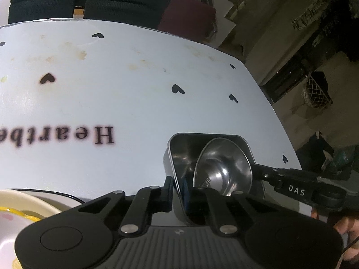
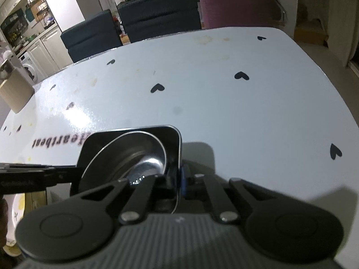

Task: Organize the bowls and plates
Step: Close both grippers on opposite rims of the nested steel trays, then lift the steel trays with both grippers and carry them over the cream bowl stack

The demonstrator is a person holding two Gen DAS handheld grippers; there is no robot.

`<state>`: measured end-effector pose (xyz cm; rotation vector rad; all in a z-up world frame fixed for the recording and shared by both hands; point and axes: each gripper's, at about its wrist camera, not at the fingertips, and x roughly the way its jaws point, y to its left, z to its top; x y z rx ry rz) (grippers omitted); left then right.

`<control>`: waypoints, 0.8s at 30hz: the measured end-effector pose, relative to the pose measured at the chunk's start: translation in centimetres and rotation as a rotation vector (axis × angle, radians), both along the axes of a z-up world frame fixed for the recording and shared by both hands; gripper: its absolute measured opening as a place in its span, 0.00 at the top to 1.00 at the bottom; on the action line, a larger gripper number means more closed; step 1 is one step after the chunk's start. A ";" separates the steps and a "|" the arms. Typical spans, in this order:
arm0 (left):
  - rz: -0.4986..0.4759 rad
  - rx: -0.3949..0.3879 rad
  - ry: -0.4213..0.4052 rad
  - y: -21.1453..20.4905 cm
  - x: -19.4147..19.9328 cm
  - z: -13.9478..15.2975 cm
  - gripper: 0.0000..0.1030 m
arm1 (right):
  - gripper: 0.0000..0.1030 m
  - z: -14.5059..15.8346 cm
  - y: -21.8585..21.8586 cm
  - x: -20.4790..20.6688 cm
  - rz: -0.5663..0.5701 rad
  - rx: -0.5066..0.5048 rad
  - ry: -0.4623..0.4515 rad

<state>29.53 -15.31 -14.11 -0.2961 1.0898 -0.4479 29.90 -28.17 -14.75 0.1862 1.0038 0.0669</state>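
Both tongs are clamped on opposite rims of a rectangular steel tray [image 1: 179, 157] cradling a round steel bowl [image 1: 224, 168] above the white bench [image 1: 134, 103], left tongs [image 1: 177, 192] gripping its left wall, right tongs [image 2: 179, 179] its right.

Ahead of your jaws, dark chairs [image 2: 161, 13] and a maroon one [image 2: 237, 6] are sitting behind the white table [image 2: 224, 103]; kitchen cabinets [image 2: 42, 47] far left.

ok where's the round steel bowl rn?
The round steel bowl sits tilted inside the square metal tray, low centre in both wrist views, held between both grippers over the white table.
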 end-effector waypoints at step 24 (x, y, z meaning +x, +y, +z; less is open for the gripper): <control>0.096 -0.169 -0.125 4.7 -2.1 6.4 0.92 | 0.95 5.6 -0.5 -3.9 -0.099 0.196 -0.182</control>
